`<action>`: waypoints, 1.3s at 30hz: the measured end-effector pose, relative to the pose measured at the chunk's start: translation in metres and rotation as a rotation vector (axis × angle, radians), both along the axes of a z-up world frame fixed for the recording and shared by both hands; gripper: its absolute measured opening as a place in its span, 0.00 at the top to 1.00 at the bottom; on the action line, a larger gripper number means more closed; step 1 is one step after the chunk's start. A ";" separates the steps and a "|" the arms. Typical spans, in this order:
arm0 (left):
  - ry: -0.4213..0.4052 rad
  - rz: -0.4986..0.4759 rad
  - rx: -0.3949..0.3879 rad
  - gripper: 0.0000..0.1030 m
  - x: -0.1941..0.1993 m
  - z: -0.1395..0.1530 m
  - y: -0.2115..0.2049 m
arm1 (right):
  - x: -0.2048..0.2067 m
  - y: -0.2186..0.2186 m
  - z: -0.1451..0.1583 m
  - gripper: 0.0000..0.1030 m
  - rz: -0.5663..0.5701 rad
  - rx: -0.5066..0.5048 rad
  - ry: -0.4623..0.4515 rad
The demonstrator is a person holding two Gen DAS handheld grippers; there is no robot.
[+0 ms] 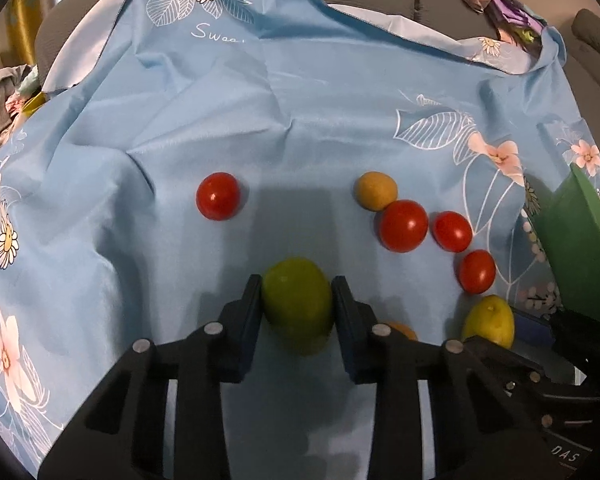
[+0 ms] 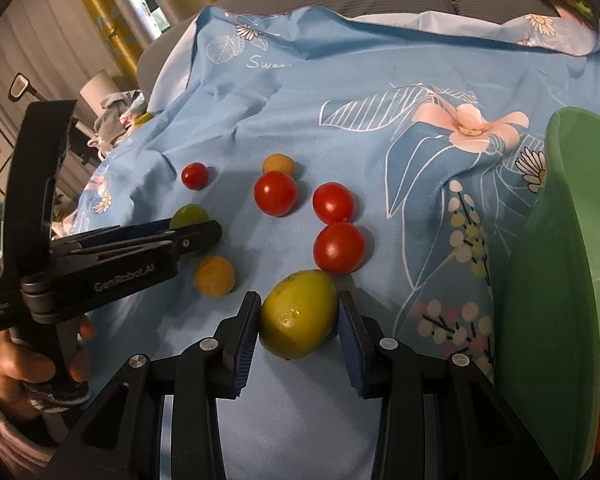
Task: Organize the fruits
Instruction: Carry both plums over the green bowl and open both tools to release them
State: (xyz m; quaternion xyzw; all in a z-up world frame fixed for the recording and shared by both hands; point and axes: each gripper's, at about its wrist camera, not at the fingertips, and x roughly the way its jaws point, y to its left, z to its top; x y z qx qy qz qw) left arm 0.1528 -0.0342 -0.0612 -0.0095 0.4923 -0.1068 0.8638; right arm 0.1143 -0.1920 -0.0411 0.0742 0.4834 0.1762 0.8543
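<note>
Blue floral cloth (image 1: pixel 300 92) carries the loose fruit: the left gripper (image 1: pixel 297 300) is clamped on a green fruit (image 1: pixel 296 300), the right gripper (image 2: pixel 298 314) on a yellow one (image 2: pixel 298 312). 4 tomatoes lie beyond; sorting into the green bowl (image 2: pixel 560 280), right, looks barely begun.

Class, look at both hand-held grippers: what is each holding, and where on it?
The left hand-held gripper grips the green fruit across its sides. The right hand-held gripper straddles the yellow-green fruit at its sides; contact on one side looks uncertain.
</note>
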 end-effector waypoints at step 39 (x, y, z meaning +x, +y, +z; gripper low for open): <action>-0.115 -0.069 -0.047 0.67 -0.153 0.079 0.003 | -0.101 0.017 0.078 0.61 0.085 0.011 -0.156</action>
